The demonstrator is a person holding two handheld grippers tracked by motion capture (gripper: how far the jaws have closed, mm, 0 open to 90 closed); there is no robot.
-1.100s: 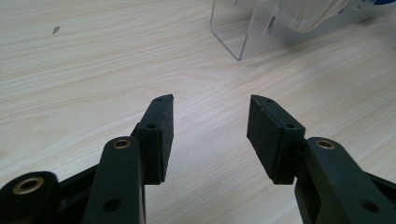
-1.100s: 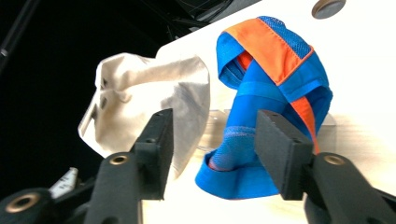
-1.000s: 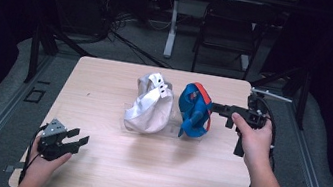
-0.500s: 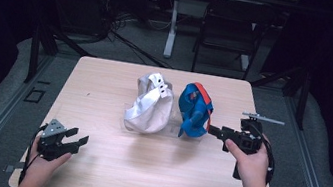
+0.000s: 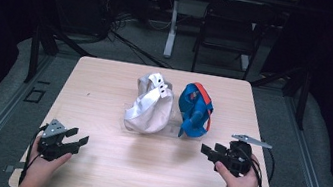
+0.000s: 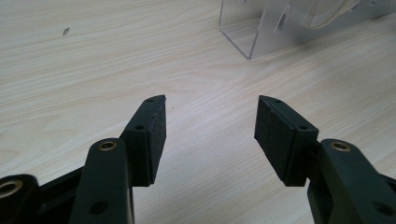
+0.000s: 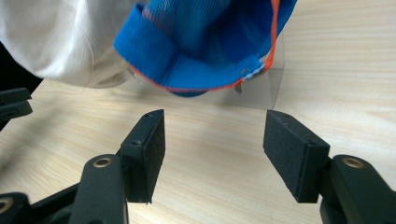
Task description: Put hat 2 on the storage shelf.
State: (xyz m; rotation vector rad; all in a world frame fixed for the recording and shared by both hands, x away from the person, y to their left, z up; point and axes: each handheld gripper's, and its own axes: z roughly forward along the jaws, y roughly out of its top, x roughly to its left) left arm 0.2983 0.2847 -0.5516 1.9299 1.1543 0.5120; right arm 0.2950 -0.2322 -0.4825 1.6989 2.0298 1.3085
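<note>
Though blurred, blue cap (image 7: pixel 201 42) seemingly bears no legible writing.

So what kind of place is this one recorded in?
Probably a lab or recording studio, not a home: a bare wooden table on a dark floor, cables trailing behind it, a folding chair, and two caps on a clear stand.

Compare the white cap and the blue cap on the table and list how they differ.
1. The white cap is plain pale fabric; the blue cap is bright blue with orange trim.
2. The white cap sits to the left in the high view, the blue cap to the right, nearer the right tool.
3. The white cap looks bulkier than the blue cap.

Both stand propped on a clear stand mid-table, side by side.
</note>
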